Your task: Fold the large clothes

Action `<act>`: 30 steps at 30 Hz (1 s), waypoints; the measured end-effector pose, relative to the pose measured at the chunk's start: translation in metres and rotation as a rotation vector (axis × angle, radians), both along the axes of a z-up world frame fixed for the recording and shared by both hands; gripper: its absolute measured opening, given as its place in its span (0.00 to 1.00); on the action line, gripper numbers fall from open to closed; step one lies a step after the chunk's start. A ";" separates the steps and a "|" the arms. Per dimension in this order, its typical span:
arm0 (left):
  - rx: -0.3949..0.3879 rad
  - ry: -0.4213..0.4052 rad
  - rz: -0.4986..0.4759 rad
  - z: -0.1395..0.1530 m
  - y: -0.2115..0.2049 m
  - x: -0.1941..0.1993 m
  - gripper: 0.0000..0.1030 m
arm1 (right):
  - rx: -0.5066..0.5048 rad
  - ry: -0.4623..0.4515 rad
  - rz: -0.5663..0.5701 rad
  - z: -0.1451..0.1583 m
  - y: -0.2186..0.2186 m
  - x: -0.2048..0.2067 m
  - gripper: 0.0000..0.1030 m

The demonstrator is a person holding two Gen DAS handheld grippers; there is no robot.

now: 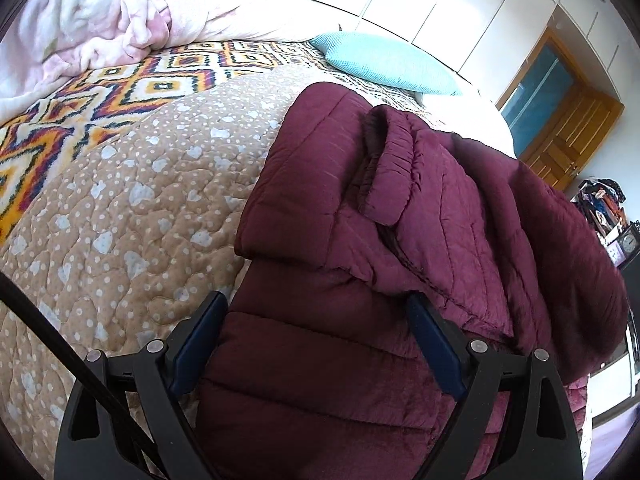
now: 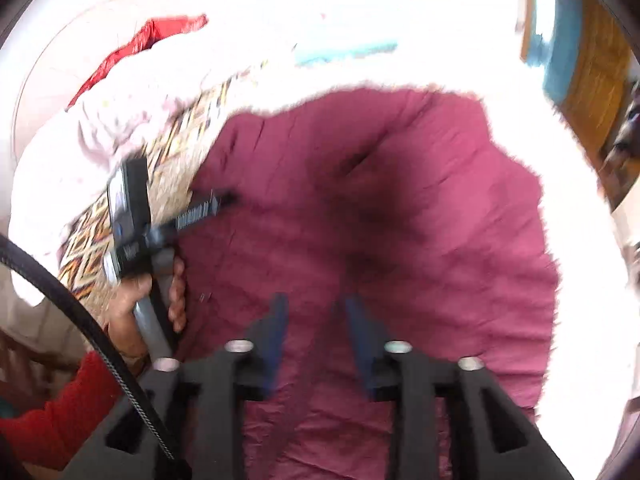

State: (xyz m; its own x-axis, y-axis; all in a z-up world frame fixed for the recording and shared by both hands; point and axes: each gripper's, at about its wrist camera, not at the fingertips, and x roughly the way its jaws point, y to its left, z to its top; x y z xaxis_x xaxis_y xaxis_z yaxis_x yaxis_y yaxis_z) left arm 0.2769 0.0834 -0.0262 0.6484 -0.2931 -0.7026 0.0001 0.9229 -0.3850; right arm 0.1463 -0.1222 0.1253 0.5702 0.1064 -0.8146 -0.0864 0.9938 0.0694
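A maroon quilted puffer jacket [image 1: 420, 240] lies partly folded on the bed, a sleeve with a gathered cuff [image 1: 390, 168] laid across it. My left gripper [image 1: 316, 308] is open, its blue pads on either side of the jacket's near quilted edge. The right wrist view is blurred. It shows the jacket [image 2: 380, 208] spread below my right gripper [image 2: 316, 304], whose fingers stand apart above the fabric and hold nothing. The left gripper [image 2: 216, 200] also shows there, held by a hand at the jacket's left edge.
The bed has a tan spotted quilt [image 1: 132, 216] and a zigzag patterned blanket [image 1: 120, 88]. A pink crumpled duvet [image 1: 100, 12] and a teal pillow [image 1: 384, 62] lie at the far side. White wardrobes and a wooden door [image 1: 568, 128] stand beyond. A red cloth [image 2: 136, 48] lies far left.
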 end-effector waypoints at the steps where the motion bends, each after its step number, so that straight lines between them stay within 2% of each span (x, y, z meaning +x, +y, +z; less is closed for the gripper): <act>1: 0.002 0.001 0.001 0.000 0.000 0.000 0.87 | -0.020 -0.043 -0.021 0.012 -0.002 0.002 0.64; 3: 0.002 0.002 0.001 0.001 0.000 -0.001 0.87 | -0.063 -0.101 -0.045 0.025 -0.002 0.013 0.68; 6: -0.001 0.006 0.001 0.002 0.002 -0.003 0.87 | -0.090 -0.092 -0.022 0.020 0.015 0.044 0.68; 10: -0.039 -0.017 -0.001 0.010 0.010 -0.016 0.87 | -0.206 -0.068 0.015 -0.012 0.044 0.104 0.68; 13: -0.060 -0.075 -0.001 0.023 0.018 -0.029 0.87 | -0.274 -0.011 0.009 -0.044 0.053 0.142 0.66; 14: -0.053 -0.092 0.006 0.027 0.019 -0.032 0.87 | -0.302 0.013 0.007 -0.053 0.054 0.150 0.34; 15: -0.047 -0.108 0.014 0.030 0.020 -0.035 0.87 | -0.319 0.064 0.008 -0.065 0.055 0.157 0.08; 17: -0.043 -0.143 0.034 0.038 0.025 -0.040 0.87 | -0.260 0.113 -0.025 -0.070 0.047 0.165 0.08; 19: -0.045 -0.160 0.056 0.042 0.030 -0.042 0.87 | -0.115 0.090 -0.036 -0.055 0.044 0.167 0.08; 20: -0.044 -0.165 0.070 0.044 0.033 -0.043 0.87 | 0.014 0.075 -0.027 -0.043 0.042 0.165 0.08; 23: -0.035 -0.162 0.111 0.044 0.038 -0.043 0.87 | 0.216 0.037 0.027 -0.023 0.047 0.160 0.08; 25: -0.031 -0.139 0.113 0.041 0.039 -0.039 0.87 | 0.223 0.050 0.031 -0.030 0.050 0.163 0.08; 28: -0.016 -0.115 0.102 0.038 0.036 -0.037 0.87 | 0.112 0.128 0.004 -0.067 0.052 0.174 0.08; 30: -0.001 -0.119 0.101 0.038 0.034 -0.037 0.87 | -0.013 0.172 -0.017 -0.094 0.051 0.178 0.08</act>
State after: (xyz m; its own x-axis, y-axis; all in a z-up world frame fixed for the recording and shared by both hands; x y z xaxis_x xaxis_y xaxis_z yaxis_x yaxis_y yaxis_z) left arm 0.2394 0.1175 0.0119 0.7530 -0.2233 -0.6190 -0.0468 0.9201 -0.3888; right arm 0.3242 -0.0709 0.0316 0.4236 0.0867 -0.9017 -0.0570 0.9960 0.0689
